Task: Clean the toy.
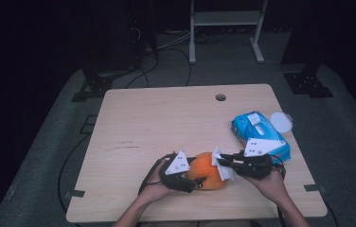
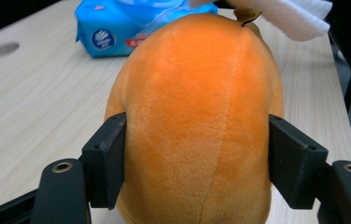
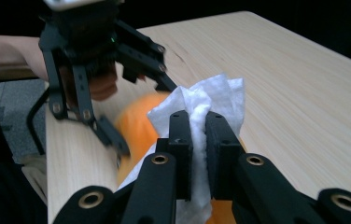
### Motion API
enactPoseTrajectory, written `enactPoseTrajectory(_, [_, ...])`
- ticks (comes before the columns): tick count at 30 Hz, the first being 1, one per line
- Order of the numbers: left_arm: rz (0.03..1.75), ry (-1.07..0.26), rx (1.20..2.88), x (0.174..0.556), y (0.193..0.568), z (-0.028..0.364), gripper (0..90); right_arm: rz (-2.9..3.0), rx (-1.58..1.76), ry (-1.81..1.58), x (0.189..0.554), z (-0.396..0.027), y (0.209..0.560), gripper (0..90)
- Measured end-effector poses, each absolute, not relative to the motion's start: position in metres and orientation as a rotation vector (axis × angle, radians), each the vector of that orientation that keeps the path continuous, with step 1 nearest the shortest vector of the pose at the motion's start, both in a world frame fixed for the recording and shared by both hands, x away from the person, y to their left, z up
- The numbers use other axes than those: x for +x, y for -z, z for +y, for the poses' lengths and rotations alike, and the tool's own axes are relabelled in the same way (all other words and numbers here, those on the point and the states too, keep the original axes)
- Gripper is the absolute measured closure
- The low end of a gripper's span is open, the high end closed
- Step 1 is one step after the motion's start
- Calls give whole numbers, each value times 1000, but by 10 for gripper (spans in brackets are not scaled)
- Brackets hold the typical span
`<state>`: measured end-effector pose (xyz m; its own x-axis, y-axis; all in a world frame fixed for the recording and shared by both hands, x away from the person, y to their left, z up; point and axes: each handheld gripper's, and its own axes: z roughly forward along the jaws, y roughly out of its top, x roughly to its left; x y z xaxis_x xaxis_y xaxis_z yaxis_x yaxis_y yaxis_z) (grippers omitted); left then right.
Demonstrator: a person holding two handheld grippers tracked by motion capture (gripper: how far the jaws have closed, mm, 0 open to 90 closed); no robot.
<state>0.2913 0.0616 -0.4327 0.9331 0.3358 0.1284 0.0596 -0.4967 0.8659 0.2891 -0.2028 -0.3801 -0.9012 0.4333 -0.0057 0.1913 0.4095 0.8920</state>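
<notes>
I could read no words or numbers anywhere. On the blue wipes pack [image 2: 131, 25] I saw only a round dark-blue logo with a white shell-like sign and a small red label, too blurred to read.

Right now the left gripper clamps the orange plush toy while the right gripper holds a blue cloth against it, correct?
Not quite: the cloth is white, not blue. The right gripper view shows the right gripper shut on a white wipe. The left gripper does clamp the orange plush toy. The blue thing is the wipes pack behind.
</notes>
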Motion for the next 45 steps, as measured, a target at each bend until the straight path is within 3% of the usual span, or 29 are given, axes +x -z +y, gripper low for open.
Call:
enactPoseTrajectory(3, [276,-337,2085,291,431,63,290,2463,505,-1412,287,-194,386,812])
enactPoseTrajectory(7, [356,-246,2053,298,434,66,180,2452,544,-1370,288,-206,394,812])
enactPoseTrajectory(12, [335,-343,2039,295,430,62,320,2426,553,-1423,284,-208,385,812])
enactPoseTrajectory(15, [269,-414,2041,288,421,56,356,2433,477,-1428,280,-192,377,812])
enactPoseTrajectory(23, [312,-373,2028,294,420,65,337,2438,536,-1381,285,-201,386,812])
enactPoseTrajectory(28, [251,-421,2048,284,418,55,335,2447,438,-1420,278,-181,376,812])
enactPoseTrajectory(31, [242,-398,2043,285,418,56,294,2460,403,-1374,277,-177,377,813])
enactPoseTrajectory(34, [302,-348,2024,292,420,60,178,2453,456,-1359,280,-187,383,813])
enactPoseTrajectory(36, [339,-324,2014,296,422,63,162,2450,491,-1348,282,-195,387,813])
enactPoseTrajectory(40, [305,-379,1992,290,422,60,292,2437,505,-1355,279,-198,382,812])
enactPoseTrajectory(45, [165,-445,2025,274,418,46,320,2449,383,-1369,267,-174,370,812])
